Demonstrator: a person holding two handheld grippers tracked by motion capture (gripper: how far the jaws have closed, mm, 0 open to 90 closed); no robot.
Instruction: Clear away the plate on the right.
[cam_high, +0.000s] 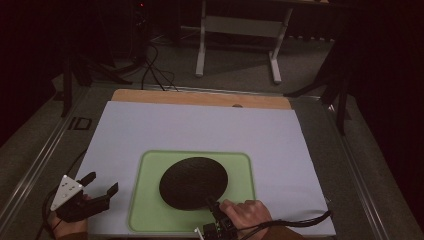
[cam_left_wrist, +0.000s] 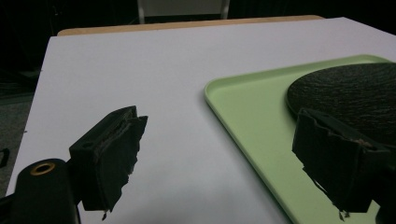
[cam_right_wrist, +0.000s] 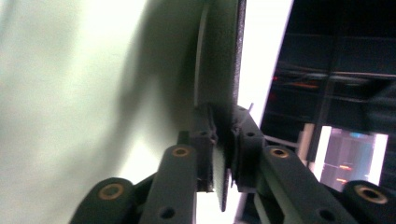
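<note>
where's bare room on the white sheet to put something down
The white sheet is bare beyond the green tray, up to the wooden edge, and on the strip right of the tray. Crowded: the tray under the black disc, and the near edge around both grippers.

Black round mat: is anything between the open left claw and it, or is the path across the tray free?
Nothing visible blocks it. The left claw hangs open over the white sheet, beside the green tray. Bare tray lies between it and the black round mat, whose near edge the right claw pinches.
</note>
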